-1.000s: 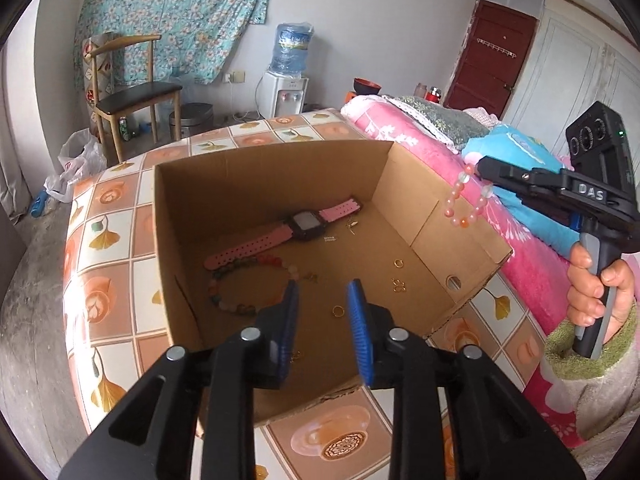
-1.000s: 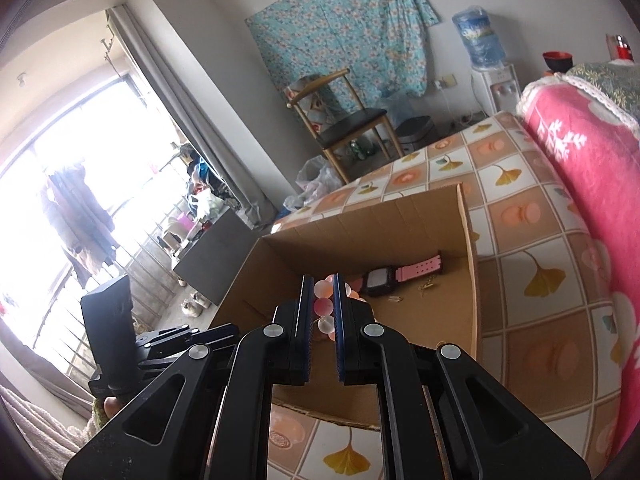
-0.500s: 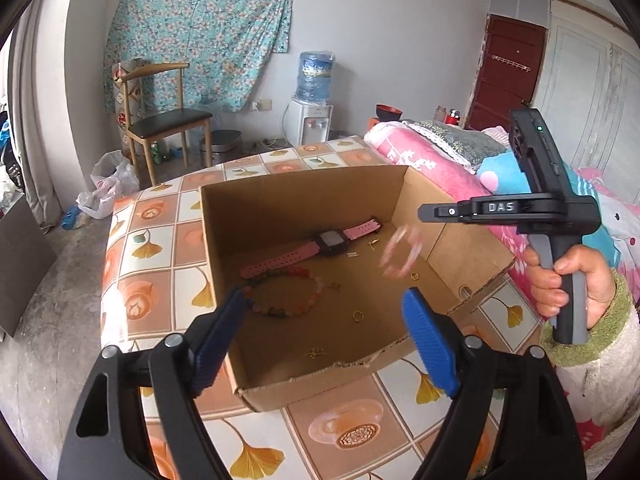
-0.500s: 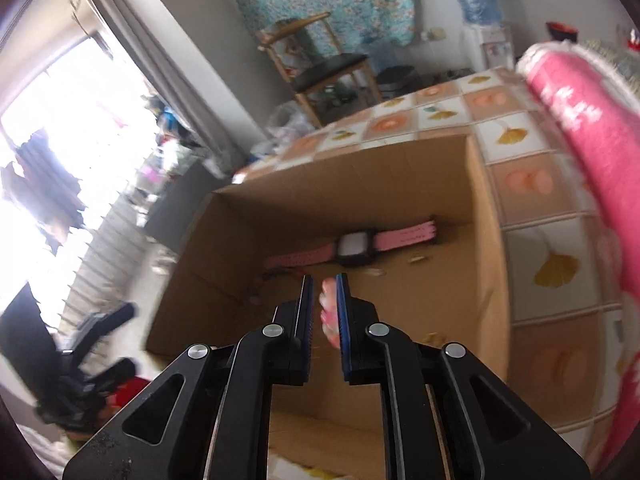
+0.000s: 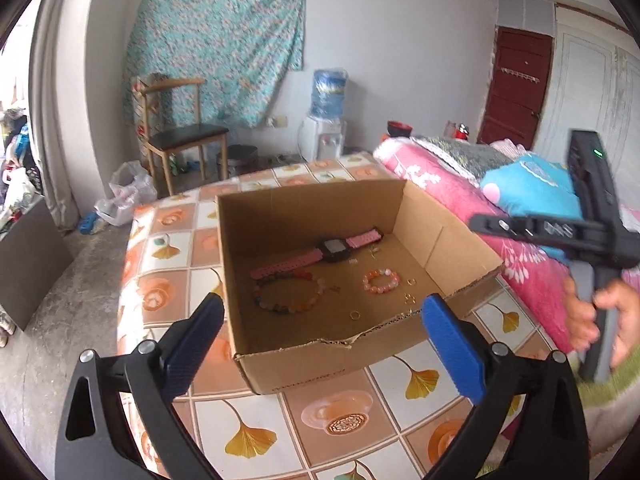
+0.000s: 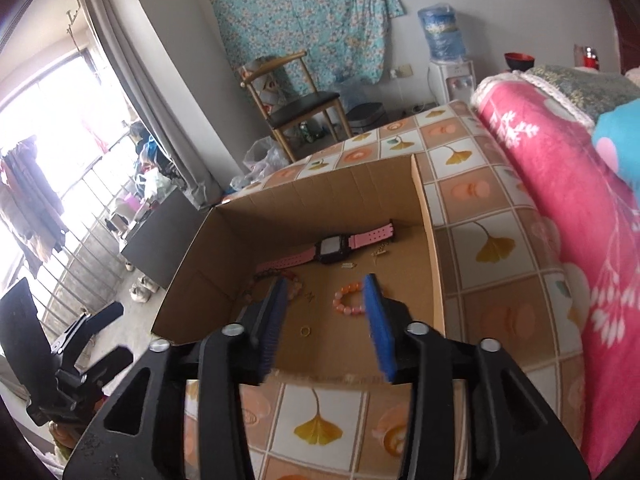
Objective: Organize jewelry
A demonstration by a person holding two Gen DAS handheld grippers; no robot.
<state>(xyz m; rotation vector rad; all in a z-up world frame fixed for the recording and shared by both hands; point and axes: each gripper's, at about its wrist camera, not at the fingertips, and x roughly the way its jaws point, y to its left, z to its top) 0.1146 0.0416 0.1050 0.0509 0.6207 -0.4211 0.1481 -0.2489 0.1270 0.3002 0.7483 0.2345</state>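
Two grippers, both with jaws opening and empty. Left gripper (image 5: 322,332): pads spread very wide, nothing between them, held back from the near wall of the cardboard box (image 5: 304,364); box interior lies ahead of and below the fingertips. Right gripper (image 6: 326,320): pads approx. half spread, pointing down into the box from its near edge; no item pinched.

Item positions rel. to the right fingers:
- Small pink-orange bead bracelet (image 6: 349,301): flat on the box floor, just ahead of the tips, partly hidden behind the right-hand pad. Not touching either pad as far as the view shows. Judgement: it lies there because the jaws parted over that spot, i.e. a drop, not a placed set-down.
- Larger multicolour bead bracelet (image 5: 287,292): ahead and left of the tips, mostly behind the left-hand pad in the right wrist view.
- Pink-strap watch (image 6: 332,249): further ahead, near the far wall.
- Gold ring (image 6: 305,331): between the pads in the picture, down on the floor. Other small gold pieces scattered; type unclear, too small to tell.

Box rests on a tiled-pattern cover (image 5: 332,424). Judgement: open-topped box serves as the collecting bin, so wide jaws suit release and clearance; task looks well along, with no loose jewelry seen outside the box.
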